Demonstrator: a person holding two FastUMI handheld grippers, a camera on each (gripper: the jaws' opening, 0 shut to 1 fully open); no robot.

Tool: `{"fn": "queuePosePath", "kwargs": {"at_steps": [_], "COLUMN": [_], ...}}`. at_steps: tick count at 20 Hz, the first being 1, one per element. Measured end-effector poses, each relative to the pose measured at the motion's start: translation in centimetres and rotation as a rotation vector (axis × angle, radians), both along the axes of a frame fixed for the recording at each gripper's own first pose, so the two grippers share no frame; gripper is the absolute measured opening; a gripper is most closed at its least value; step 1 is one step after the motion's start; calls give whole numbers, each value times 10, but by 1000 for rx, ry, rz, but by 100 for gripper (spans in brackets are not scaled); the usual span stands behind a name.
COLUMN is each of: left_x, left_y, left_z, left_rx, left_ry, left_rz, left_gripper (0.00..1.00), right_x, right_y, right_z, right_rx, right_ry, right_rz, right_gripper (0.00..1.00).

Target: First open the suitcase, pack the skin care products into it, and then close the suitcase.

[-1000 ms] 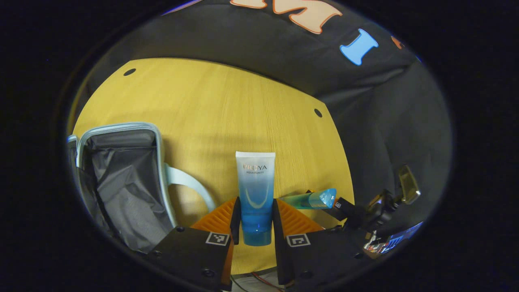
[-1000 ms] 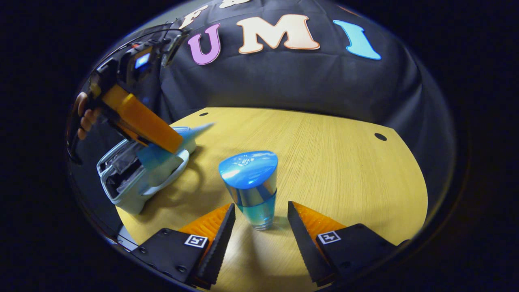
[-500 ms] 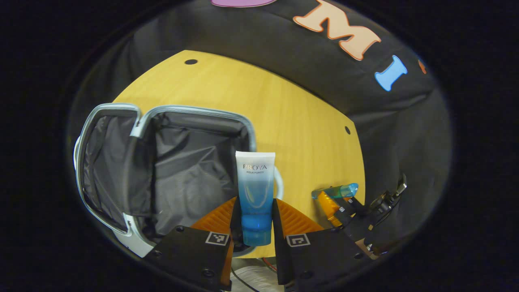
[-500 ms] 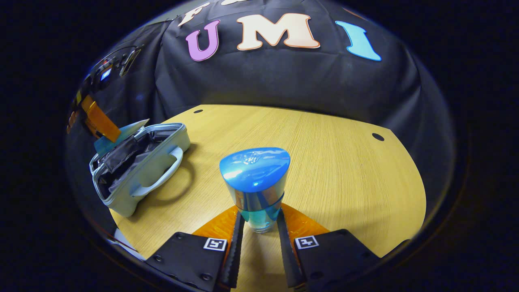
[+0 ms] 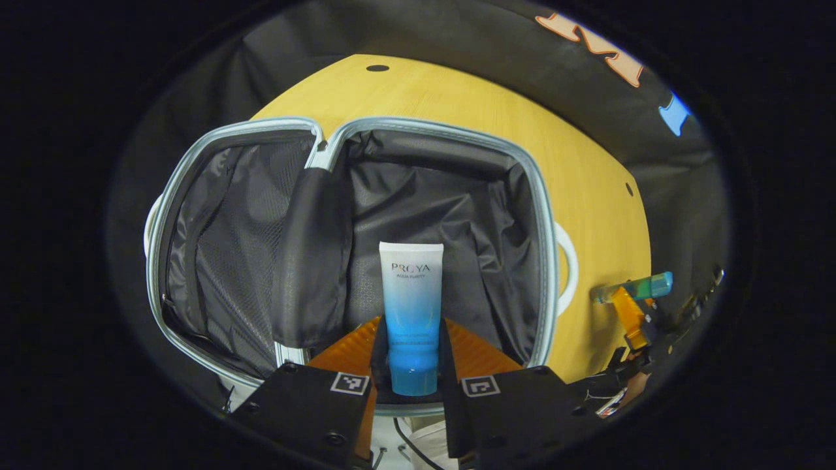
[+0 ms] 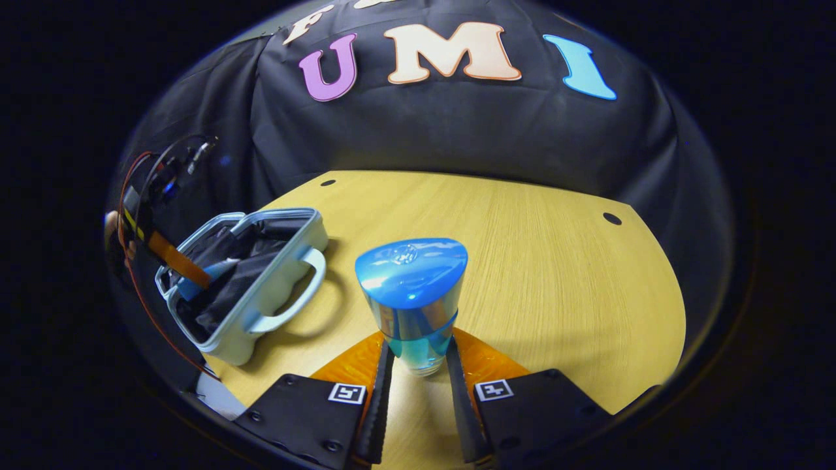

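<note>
Now packing step: left tongs (image 5: 413, 356) grip tube (image 5: 411, 313) over open suitcase (image 5: 545, 215); right tongs (image 6: 418, 365) clamp bottle (image 6: 411, 294) on tabletop (image 6: 555, 274). Next: lower tube, release inside.

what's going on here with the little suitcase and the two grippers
A person is packing skin care products into an open suitcase on a wooden table. The left gripper is shut on a white-and-blue tube and holds it over the suitcase's dark lined inside. The right gripper is shut on a blue-capped bottle standing on the table, off to the side of the suitcase. Nothing looks packed yet.
</note>
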State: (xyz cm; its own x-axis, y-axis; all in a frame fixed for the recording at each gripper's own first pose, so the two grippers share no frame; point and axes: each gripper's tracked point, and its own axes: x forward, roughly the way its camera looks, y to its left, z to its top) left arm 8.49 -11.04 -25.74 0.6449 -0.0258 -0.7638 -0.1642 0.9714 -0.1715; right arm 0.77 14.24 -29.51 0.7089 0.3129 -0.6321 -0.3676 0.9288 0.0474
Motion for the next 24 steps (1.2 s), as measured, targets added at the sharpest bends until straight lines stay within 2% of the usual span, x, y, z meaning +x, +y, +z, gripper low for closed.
{"fn": "queuePosePath", "kwargs": {"at_steps": [1, 3, 7, 8, 10, 11, 12, 14, 15, 16, 20, 21, 22, 24], "left_x": [0, 0, -5, -10, -20, -25, -30, -41, -46, -54, -81, -88, -93, -101], "left_y": [4, 10, 27, 29, 34, 40, 47, 63, 72, 83, 132, 144, 156, 178], "left_z": [-5, -3, 11, 16, 29, 36, 43, 57, 62, 67, 78, 80, 81, 85], "left_rx": [3, 18, 52, 41, 24, 32, 41, 46, 46, 46, 74, 82, 87, 87], "left_ry": [16, 12, -23, -33, -64, -81, -101, -143, -162, -176, -193, -195, -198, -208], "left_rz": [-2, -9, 3, -2, -16, -17, -12, 4, 17, 38, 127, 148, 168, 204], "left_gripper": [39, 43, 74, 75, 75, 75, 75, 76, 80, 76, 76, 76, 76, 76], "right_x": [-3, -11, -29, -34, -46, -50, -55, -66, -72, -76, -94, -98, -103, -102], "right_y": [8, 26, 86, 103, 138, 155, 170, 198, 211, 223, 250, 255, 257, 254], "right_z": [6, 19, 48, 51, 60, 64, 63, 58, 54, 48, 18, 9, 2, -10], "right_rx": [7, 13, 87, 115, 156, 162, 161, 164, 171, 169, 101, 86, 66, 6], "right_ry": [-2, 2, 31, 54, 90, 96, 103, 143, 171, 191, 281, 317, 345, 378], "right_rz": [6, 31, 110, 132, 178, 205, 236, 284, 307, 334, 421, 426, 429, 425], "right_gripper": [46, 43, 46, 43, 46, 43, 46, 43, 46, 46, 46, 43, 46, 43]}}
